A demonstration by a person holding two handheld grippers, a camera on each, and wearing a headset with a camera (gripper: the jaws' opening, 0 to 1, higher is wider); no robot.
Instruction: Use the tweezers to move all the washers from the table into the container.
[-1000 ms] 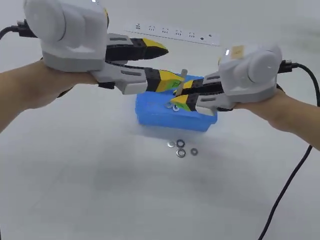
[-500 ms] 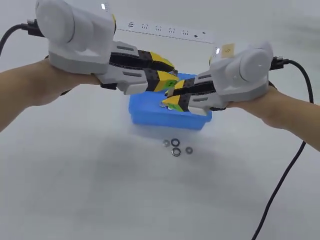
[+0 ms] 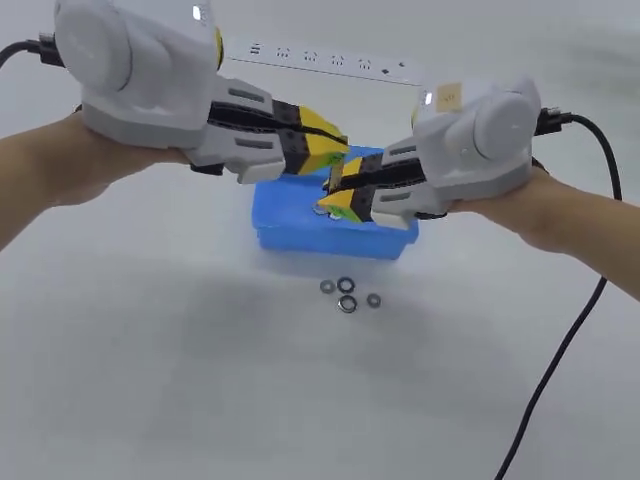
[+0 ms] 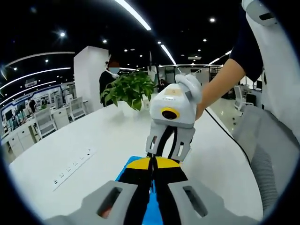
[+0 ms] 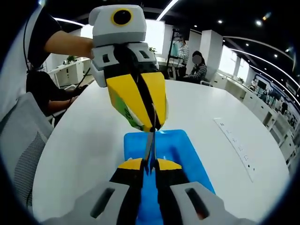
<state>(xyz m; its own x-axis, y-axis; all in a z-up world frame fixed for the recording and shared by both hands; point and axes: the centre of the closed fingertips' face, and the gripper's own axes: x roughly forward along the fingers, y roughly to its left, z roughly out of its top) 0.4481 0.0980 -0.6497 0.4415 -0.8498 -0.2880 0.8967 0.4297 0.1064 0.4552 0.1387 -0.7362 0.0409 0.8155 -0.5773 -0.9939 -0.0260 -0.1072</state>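
Over the blue container [image 3: 300, 228], my left gripper [image 3: 335, 150] and right gripper [image 3: 335, 197] meet tip to tip. The thin metal tweezers [image 5: 151, 143] run between them. My right gripper [image 5: 150, 165] is shut on the tweezers' near end, and the left gripper's [image 5: 152, 125] yellow jaws are closed on the far end. In the left gripper view my own jaws [image 4: 152, 164] stand shut with a thin strip between them. Several small washers [image 3: 346, 293] lie on the white table just in front of the container [image 5: 180, 150].
A white power strip [image 3: 330, 58] lies at the back of the table. A black cable [image 3: 560, 350] trails from the right gripper across the right side. An office with desks, a plant [image 4: 129, 89] and people lies beyond.
My left gripper's jaws, apart a second ago, have closed at the right gripper's tip, onto the tweezers. Both grippers moved closer together over the container.
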